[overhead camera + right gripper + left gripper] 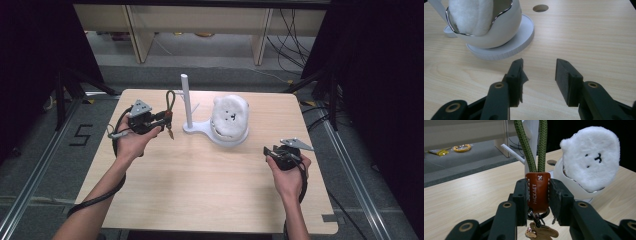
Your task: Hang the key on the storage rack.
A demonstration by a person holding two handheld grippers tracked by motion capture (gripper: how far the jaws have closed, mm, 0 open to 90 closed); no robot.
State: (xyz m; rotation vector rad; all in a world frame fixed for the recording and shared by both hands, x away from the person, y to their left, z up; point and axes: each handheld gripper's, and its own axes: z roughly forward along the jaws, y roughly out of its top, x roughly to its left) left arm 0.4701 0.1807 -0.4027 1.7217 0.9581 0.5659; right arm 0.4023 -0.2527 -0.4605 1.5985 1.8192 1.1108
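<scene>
One pale wooden surface (200,175) stands on a grey floor (30,150), with light cabinets (200,25) behind and dark curtains at both sides. On the surface sits a white stand (187,102) whose round base carries a white bowl (499,32) holding a white plush toy (229,116). The stand's post rises just behind the key strap (537,190). The left gripper (162,119) holds its fingers (521,195) clamped on the strap's brown leather tab, green cord loop upright, near the post. The right gripper (267,150) hovers well apart, fingers (567,77) spread and empty.
</scene>
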